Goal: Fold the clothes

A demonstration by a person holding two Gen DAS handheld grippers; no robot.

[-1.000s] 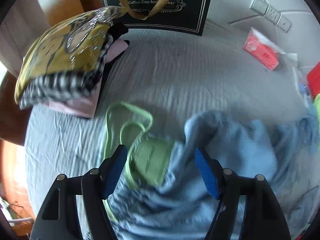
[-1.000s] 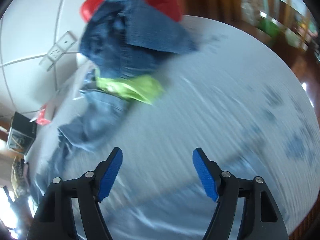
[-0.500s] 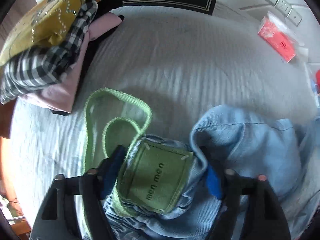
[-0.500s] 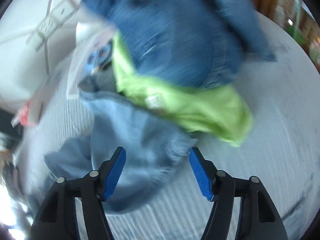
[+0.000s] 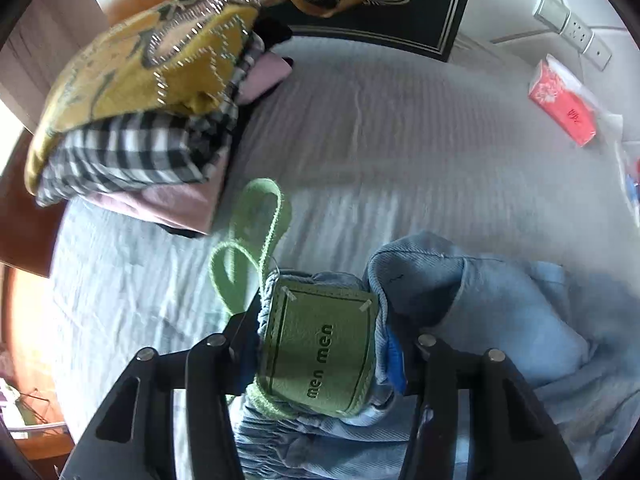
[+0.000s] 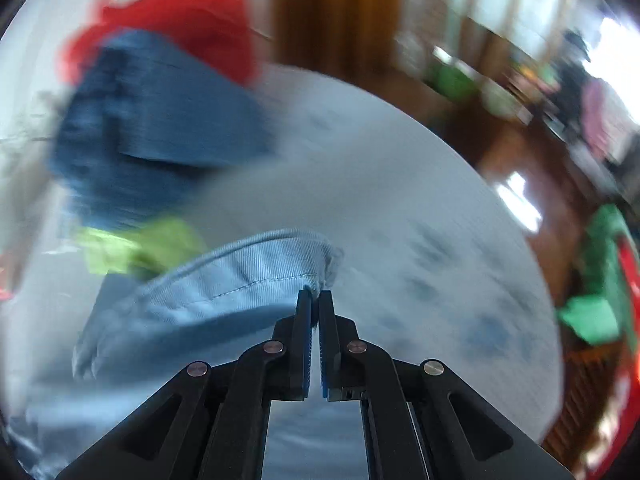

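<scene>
Light blue denim shorts (image 5: 500,320) lie crumpled on the pale grey cloth-covered table (image 5: 400,128). My left gripper (image 5: 320,344) is shut on their gathered waistband, around the green "men men" patch (image 5: 320,356); a green drawstring loop (image 5: 256,240) hangs out ahead of it. My right gripper (image 6: 315,300) is shut on the hem of a light blue denim leg (image 6: 224,280), held just above the table (image 6: 400,200). The right wrist view is motion-blurred.
A stack of folded clothes (image 5: 144,120) with a mustard top sits at the far left. A dark gift bag (image 5: 360,0), a red tissue pack (image 5: 564,104) and a wall socket (image 5: 572,32) stand behind. A pile of dark jeans (image 6: 152,128), lime and red garments lies left of my right gripper.
Both grippers were open and have closed: the left on the waistband at the green patch, the right on the denim hem after swinging across the pile.
</scene>
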